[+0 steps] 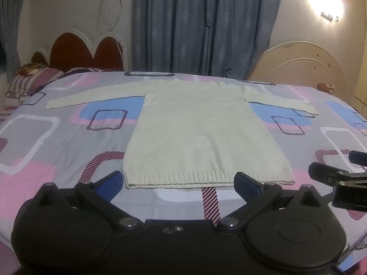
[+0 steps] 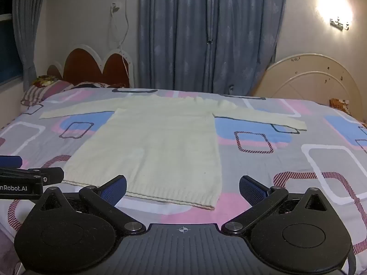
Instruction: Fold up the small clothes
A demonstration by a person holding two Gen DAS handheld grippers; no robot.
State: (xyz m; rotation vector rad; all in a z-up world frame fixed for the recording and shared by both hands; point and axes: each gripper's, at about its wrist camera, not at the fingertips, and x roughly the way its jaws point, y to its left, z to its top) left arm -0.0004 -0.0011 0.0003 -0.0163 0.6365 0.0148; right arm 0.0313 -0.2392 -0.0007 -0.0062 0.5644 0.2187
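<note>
Left wrist view gives me a cream knitted sweater (image 1: 195, 133) spread flat on the bed (image 1: 57, 142), both sleeves stretched out sideways and the ribbed hem nearest me. My left gripper (image 1: 179, 181) hangs just short of that hem with its jaws wide apart, and nothing sits between them. The blue pads (image 1: 114, 180) are clear of the cloth.

At the right edge of this view I see my right gripper (image 1: 330, 167), likewise spread, low over the bedcover and beside the hem corner.

From the right wrist view the sweater (image 2: 160, 142) lies a little to the left of centre, its near right corner between my open fingers but not touched. The left gripper's body comes in at the left edge, and on it I can read white lettering, "nRobot.AI"; the start is cut off by the frame.

The bedcover is grey with pink and blue squares. Behind it hang blue curtains (image 2: 206, 34), a red headboard (image 2: 91, 68) stands to the left, and a wall lamp (image 2: 335, 6) glares at upper right. The small sign under the lamp is too blurred for me to read.
</note>
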